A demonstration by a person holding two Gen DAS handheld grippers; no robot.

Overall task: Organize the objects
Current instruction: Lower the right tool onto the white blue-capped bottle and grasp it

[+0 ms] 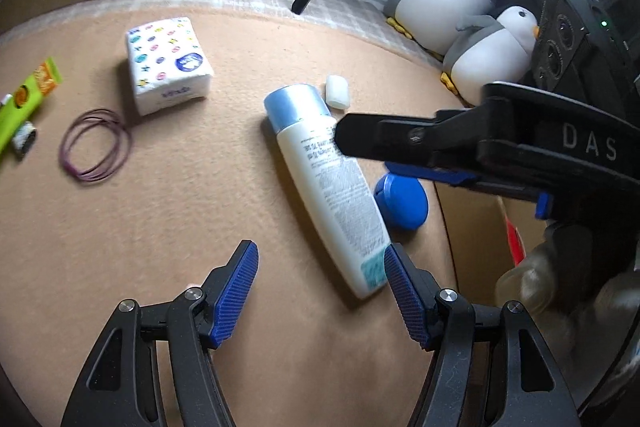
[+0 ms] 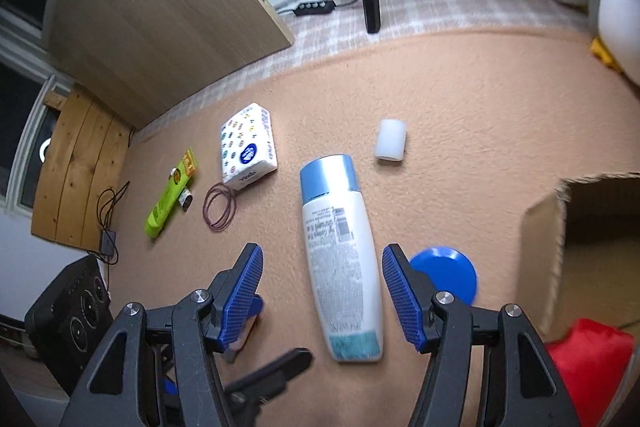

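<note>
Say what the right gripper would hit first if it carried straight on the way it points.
Most likely the white bottle lying on the carpet: it sits between the open right gripper fingers, nothing over it. Depth is hard to judge through the fisheye.

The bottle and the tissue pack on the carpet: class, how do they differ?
The bottle is long and rounded; the tissue pack is short and blocky. The bottle is plain white with a blue cap; the tissue pack has coloured shapes. Both lie on the carpet, untouched.
</note>
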